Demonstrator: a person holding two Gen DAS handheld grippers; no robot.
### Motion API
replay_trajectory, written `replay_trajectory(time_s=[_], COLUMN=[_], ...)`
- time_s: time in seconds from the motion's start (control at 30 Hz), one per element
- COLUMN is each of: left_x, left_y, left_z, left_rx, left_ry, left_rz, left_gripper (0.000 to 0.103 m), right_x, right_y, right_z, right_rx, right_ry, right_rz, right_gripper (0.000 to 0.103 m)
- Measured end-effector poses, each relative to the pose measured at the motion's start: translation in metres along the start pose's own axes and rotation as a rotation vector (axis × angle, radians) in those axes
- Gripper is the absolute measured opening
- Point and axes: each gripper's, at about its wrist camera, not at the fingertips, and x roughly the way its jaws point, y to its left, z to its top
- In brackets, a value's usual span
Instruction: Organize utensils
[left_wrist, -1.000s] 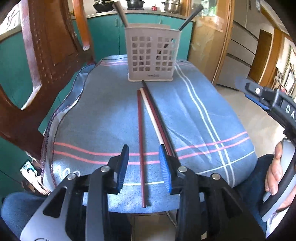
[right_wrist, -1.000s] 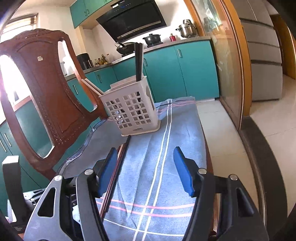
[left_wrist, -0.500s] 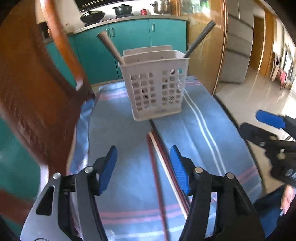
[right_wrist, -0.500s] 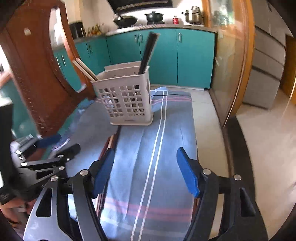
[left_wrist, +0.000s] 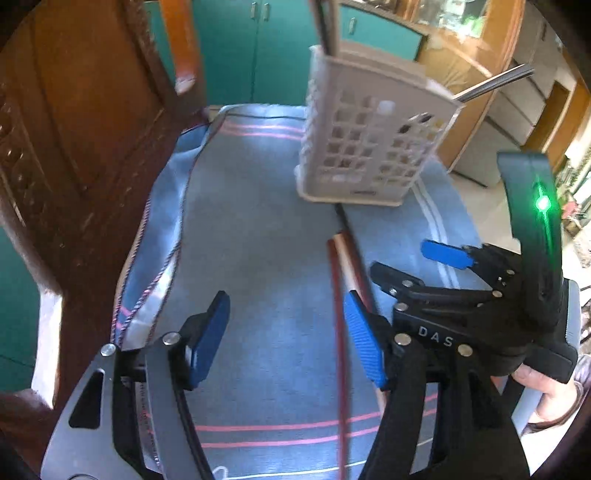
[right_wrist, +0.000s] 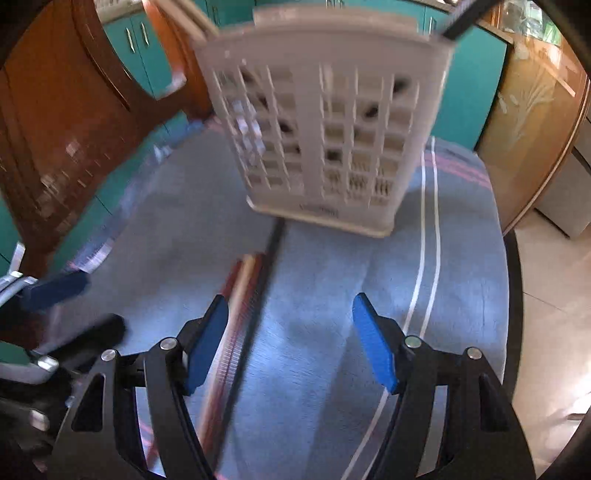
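Observation:
A white slotted utensil basket (left_wrist: 369, 147) stands at the far end of the blue striped cloth (left_wrist: 258, 240), with a metal handle (left_wrist: 491, 83) and dark sticks poking out of it. Three chopsticks lie side by side in front of it: a dark red one (left_wrist: 338, 332), a beige one (left_wrist: 349, 258) and a black one (left_wrist: 345, 221). My left gripper (left_wrist: 288, 339) hovers over the cloth, its jaws opening; the red chopstick shows below, beside the right finger, untouched. My right gripper (right_wrist: 290, 343) is open above the chopsticks (right_wrist: 243, 306), which run past its left finger. The basket (right_wrist: 325, 129) looms close.
A carved wooden chair (left_wrist: 74, 147) rises along the left edge of the cloth. Teal cabinets (left_wrist: 240, 48) stand behind. The right gripper (left_wrist: 402, 258) sits close beside the left one, held by a person's hand (left_wrist: 539, 380). Tiled floor (right_wrist: 546, 314) lies past the right edge.
Both grippers have moved toward the basket. The left jaws have spread wider. The right gripper has tipped downward and come in beside the left, over the chopsticks.

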Motion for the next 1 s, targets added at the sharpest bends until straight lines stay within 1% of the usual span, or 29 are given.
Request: replay_trajectory(time_s=[0.07, 0.2, 0.3, 0.4, 0.43, 0.47, 0.5, 0.53, 0.63, 0.73, 0.83, 1.0], left_x=[0.002, -0.001, -0.001, 0.001, 0.001, 0.001, 0.003, 0.005, 0.011, 0.018, 0.022, 0.028], left_y=[0.004, 0.012, 0.011, 0.008, 0.008, 0.008, 0.008, 0.008, 0.004, 0.0, -0.005, -0.008], left_z=[0.0, 0.002, 0.002, 0.004, 0.004, 0.004, 0.004, 0.004, 0.001, -0.003, -0.005, -0.008], left_rx=[-0.017, -0.071, -0.098, -0.118, -0.128, -0.134, -0.141, -0.145, -0.136, -0.118, -0.095, -0.078], left_ry=[0.002, -0.006, -0.003, -0.005, -0.01, -0.011, -0.01, -0.006, 0.021, 0.044, 0.058, 0.072], left_rz=[0.011, 0.019, -0.002, -0.005, -0.004, -0.002, 0.001, 0.004, 0.003, -0.001, -0.001, -0.008], left_gripper=[0.065, 0.067, 0.068, 0.068, 0.068, 0.069, 0.071, 0.071, 0.071, 0.071, 0.071, 0.072], right_x=[0.01, 0.011, 0.011, 0.008, 0.009, 0.007, 0.009, 0.008, 0.003, 0.002, -0.003, -0.008], right_y=[-0.002, -0.006, 0.001, 0.005, 0.004, 0.004, 0.001, -0.002, -0.01, -0.019, -0.036, -0.066], right_z=[-0.002, -0.003, -0.006, -0.009, -0.009, -0.011, -0.012, -0.014, -0.017, -0.019, -0.022, -0.029], right_rx=[0.003, 0.02, -0.027, -0.042, -0.04, -0.031, -0.016, -0.003, 0.001, 0.021, 0.062, 0.122], right_ry=[0.036, 0.024, 0.034, 0.023, 0.034, 0.04, 0.063, 0.064, 0.062, 0.075, 0.077, 0.06], right_rz=[-0.012, 0.03, 0.025, -0.029, -0.053, -0.059, -0.083, -0.11, -0.162, -0.163, -0.184, -0.144], right_gripper=[0.069, 0.069, 0.069, 0.069, 0.069, 0.07, 0.07, 0.07, 0.069, 0.069, 0.069, 0.069])
